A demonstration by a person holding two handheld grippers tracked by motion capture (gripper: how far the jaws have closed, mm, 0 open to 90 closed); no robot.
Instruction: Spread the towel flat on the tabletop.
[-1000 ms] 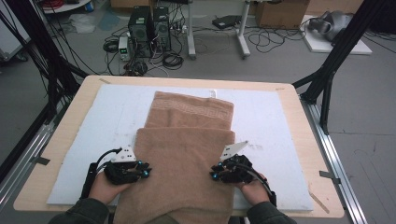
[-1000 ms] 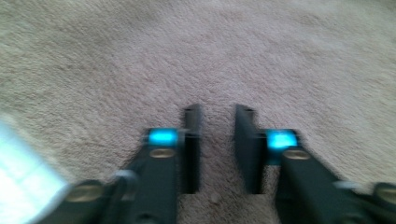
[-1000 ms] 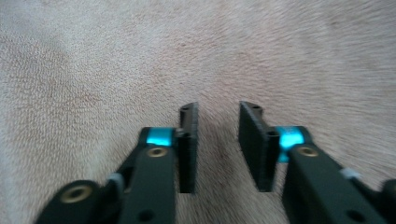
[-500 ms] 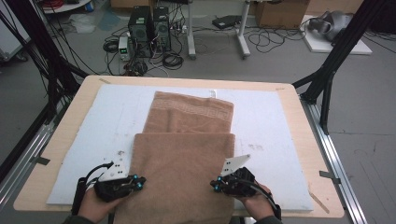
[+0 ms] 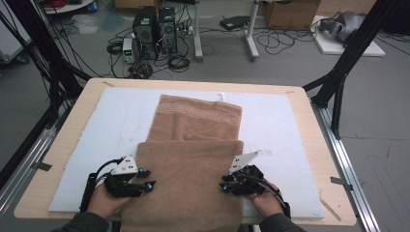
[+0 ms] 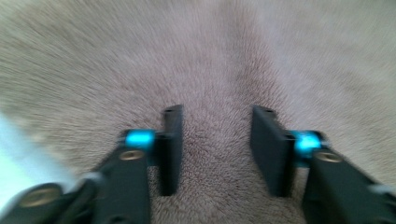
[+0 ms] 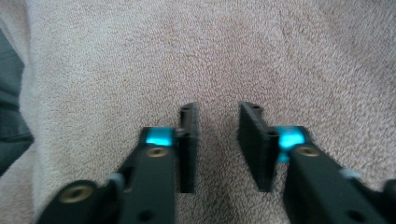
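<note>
The tan towel (image 5: 193,159) lies folded on the white mat (image 5: 285,130), its near layer doubled back over the far one and its near edge hanging just past the mat's front edge. The left gripper (image 5: 145,180) sits at the towel's left edge and the right gripper (image 5: 226,182) at its right edge. Each gripper's jaws stand apart over the pile; the left gripper view is blurred, so contact there is hard to judge.
</note>
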